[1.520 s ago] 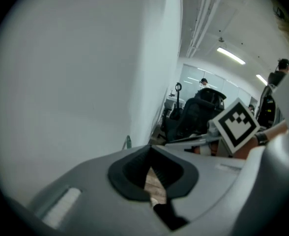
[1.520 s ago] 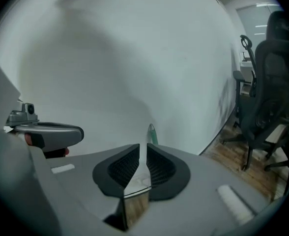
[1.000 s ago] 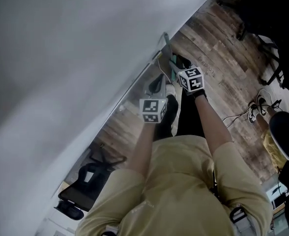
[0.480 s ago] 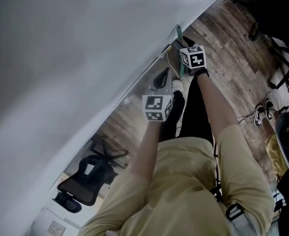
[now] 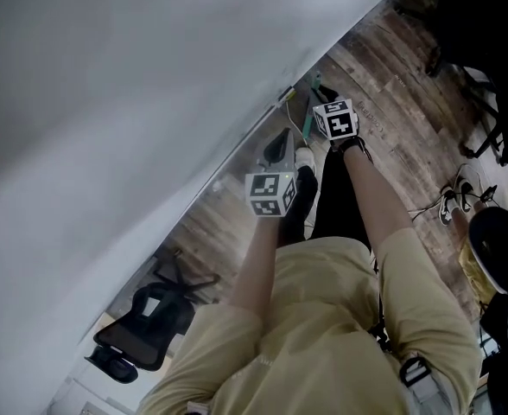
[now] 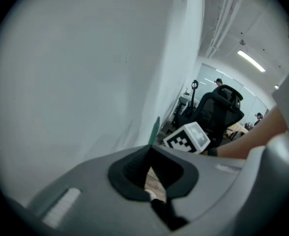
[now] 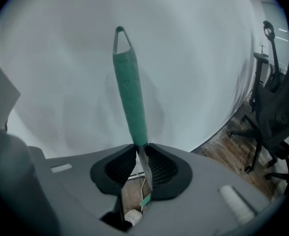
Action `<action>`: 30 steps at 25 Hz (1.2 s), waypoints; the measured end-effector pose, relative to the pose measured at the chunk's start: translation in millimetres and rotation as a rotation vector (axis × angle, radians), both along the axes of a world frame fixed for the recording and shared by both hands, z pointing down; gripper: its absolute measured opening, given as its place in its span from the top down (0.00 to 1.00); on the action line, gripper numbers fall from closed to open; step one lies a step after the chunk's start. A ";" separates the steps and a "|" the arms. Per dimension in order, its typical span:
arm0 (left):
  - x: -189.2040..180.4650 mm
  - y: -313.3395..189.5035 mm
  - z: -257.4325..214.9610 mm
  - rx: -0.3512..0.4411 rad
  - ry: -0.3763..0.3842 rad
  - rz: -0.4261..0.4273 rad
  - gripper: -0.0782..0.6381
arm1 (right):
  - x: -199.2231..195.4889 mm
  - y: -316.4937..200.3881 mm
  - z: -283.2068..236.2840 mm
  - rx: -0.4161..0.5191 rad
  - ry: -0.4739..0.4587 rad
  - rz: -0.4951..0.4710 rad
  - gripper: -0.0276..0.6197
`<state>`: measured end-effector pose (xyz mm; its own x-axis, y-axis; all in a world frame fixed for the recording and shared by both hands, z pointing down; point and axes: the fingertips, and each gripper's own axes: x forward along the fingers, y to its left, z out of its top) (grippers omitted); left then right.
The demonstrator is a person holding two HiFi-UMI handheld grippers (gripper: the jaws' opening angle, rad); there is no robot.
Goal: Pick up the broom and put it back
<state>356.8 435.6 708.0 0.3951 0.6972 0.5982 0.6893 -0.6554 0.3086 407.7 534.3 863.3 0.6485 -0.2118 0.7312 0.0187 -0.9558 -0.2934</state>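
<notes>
Broom (image 7: pixel 130 87) shaft pinched, jaws of right gripper (image 7: pixel 140 151) just closing

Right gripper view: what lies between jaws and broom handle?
Nothing: the right gripper view shows the jaws of the right gripper, which have just been closing, pressing on the broom handle, on its metal shaft below the green grip.

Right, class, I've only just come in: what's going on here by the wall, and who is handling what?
A person stands close to a white wall with a hand-held gripper in each hand. The right hand-held gripper has just been closing its jaws on the broom. They now pinch the metal shaft just below the green grip, which rises in front of the wall. The left hand-held gripper is shut and holds nothing.
</notes>
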 end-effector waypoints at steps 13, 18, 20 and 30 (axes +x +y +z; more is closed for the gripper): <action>10.2 27.0 -90.6 -0.135 0.106 -0.003 0.89 | -64.8 52.0 -175.1 -0.055 0.230 0.315 0.84; 19.4 63.8 -161.4 -0.208 0.206 0.044 0.89 | -79.0 74.9 -291.3 -0.156 0.404 0.413 0.84; 21.3 77.3 -198.7 -0.244 0.266 0.075 0.89 | -84.9 81.0 -331.8 -0.203 0.453 0.422 0.84; 11.6 123.2 -383.0 -0.405 0.472 0.142 0.89 | -115.6 110.8 -526.3 -0.335 0.768 0.424 0.84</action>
<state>368.4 558.8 325.0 0.4387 0.8966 0.0605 0.8832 -0.4426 0.1550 292.1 645.2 337.0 0.9536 0.2968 0.0508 0.3002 -0.9505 -0.0808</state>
